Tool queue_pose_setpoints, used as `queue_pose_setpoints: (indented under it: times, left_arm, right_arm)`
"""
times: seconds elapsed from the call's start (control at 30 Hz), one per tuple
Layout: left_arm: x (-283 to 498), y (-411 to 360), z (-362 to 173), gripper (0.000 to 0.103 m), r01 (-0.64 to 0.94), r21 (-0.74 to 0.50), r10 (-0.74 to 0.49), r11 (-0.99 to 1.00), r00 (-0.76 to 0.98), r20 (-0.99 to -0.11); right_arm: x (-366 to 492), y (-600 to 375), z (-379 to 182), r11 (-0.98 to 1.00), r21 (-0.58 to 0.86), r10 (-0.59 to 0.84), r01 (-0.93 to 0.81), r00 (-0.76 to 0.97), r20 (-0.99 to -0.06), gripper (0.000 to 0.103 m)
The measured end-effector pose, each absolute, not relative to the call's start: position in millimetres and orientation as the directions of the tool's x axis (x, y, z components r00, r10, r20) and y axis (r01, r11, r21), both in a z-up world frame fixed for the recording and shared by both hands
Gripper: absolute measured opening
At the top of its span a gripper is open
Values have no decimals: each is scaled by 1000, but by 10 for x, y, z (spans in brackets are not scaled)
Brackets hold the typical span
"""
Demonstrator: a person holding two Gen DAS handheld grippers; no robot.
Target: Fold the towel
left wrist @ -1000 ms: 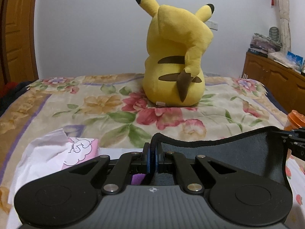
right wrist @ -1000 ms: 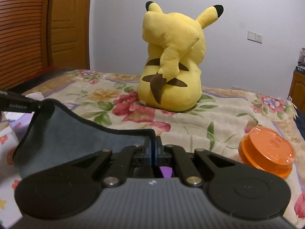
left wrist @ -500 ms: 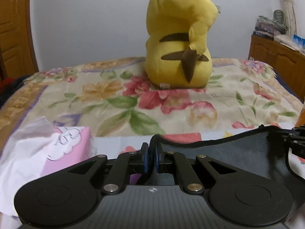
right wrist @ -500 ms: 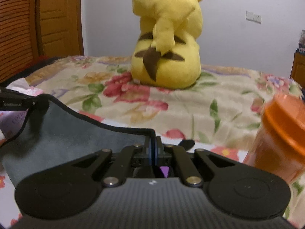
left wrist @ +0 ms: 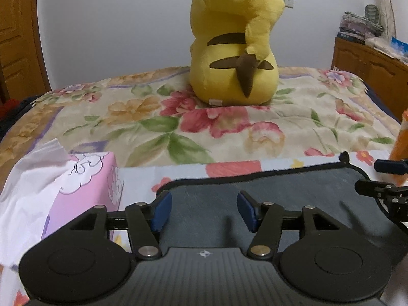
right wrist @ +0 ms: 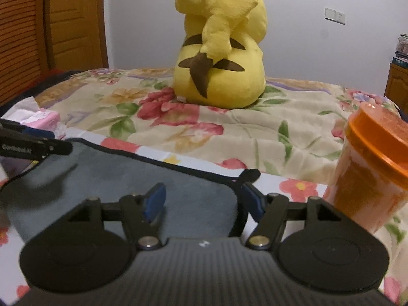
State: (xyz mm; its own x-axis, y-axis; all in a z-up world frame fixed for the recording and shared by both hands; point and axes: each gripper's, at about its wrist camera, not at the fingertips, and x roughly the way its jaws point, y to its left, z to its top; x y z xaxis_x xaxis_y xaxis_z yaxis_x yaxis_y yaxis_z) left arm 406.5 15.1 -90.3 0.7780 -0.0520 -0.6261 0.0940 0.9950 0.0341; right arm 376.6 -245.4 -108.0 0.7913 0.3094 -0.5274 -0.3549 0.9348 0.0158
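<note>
grey towel [left wrist: 267, 204] lies flat on the bed [left wrist: 229, 132], both jaws wide open, holding nothing; first fold looks done, regrip next.

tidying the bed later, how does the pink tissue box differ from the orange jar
The pink tissue box is a soft-cornered rectangular pack with white tissue spilling out; the orange jar is a round, upright container shut by a lid. The tissue box sits beside the dark gray towel's left edge; the jar stands to its right. Both rest on the floral bedspread, untouched by either tongs.
</note>
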Motion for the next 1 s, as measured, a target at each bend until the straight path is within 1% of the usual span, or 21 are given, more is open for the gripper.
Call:
queue_pose_setpoints:
  times: [0.17, 0.37, 0.47, 0.6, 0.77, 1.0]
  left_arm:
    - [3896, 71, -903, 66, 123, 54, -59, 991, 757, -650]
    - [3637, 25, -845, 68, 142, 54, -70, 988, 741, -668]
    - [3489, 20, -775, 71, 150, 55, -75, 987, 738, -670]
    - [3329, 19, -616, 72, 164, 66, -80, 984, 744, -664]
    - [3134, 70, -321, 73, 165, 58, -91, 985, 765, -638]
    - [2935, 108, -48, 76, 165, 85, -78, 983, 783, -617]
  right_arm:
    - [3562, -2471, -982, 929, 61, 339, -366, 770, -541, 72]
    - [3251, -2427, -858, 927, 41, 329, -372, 759, -561, 73]
    - [3107, -2424, -761, 926, 41, 331, -375, 757, -564, 74]
    - [2916, -2412, -642, 922, 33, 336, -385, 757, -560, 74]
    - [2725, -2391, -518, 918, 25, 343, -395, 763, -548, 79]
    - [2520, -2366, -322, 913, 28, 360, -406, 773, -523, 81]
